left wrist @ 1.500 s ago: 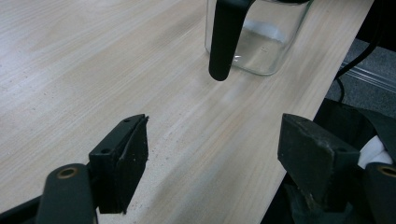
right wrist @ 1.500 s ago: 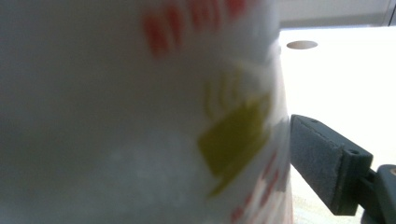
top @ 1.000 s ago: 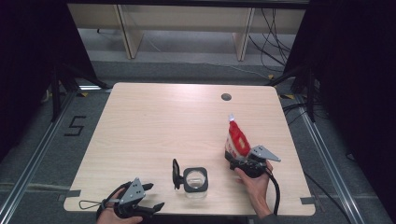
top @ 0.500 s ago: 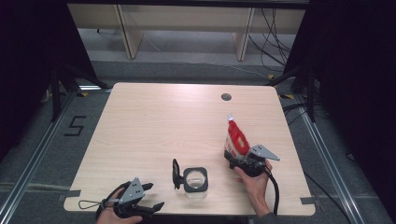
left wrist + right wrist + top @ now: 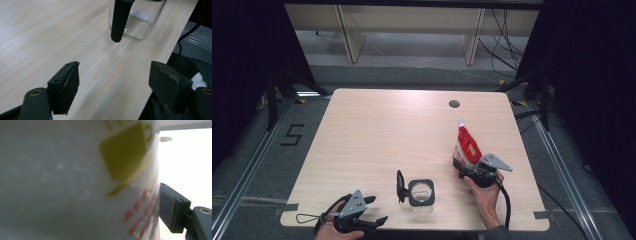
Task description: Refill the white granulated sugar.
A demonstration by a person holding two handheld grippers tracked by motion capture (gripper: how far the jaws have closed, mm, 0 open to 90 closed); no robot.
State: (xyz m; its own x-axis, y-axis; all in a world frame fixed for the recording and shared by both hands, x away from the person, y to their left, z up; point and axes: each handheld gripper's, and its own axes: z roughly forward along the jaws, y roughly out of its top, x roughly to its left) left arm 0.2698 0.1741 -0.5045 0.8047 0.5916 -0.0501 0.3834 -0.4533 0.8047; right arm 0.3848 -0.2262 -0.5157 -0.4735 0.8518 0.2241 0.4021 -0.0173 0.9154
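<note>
Clearly the right claw stands around the base of the red-and-white pouch, upright near the tabletop's right edge. Its jaws have just been closing on the pouch; I cannot tell if the pads press yet. A soft pouch may buckle or tip over. The left claw hangs wide open and empty near the glass jar. Otherwise nothing differs from the earlier frame.
</note>
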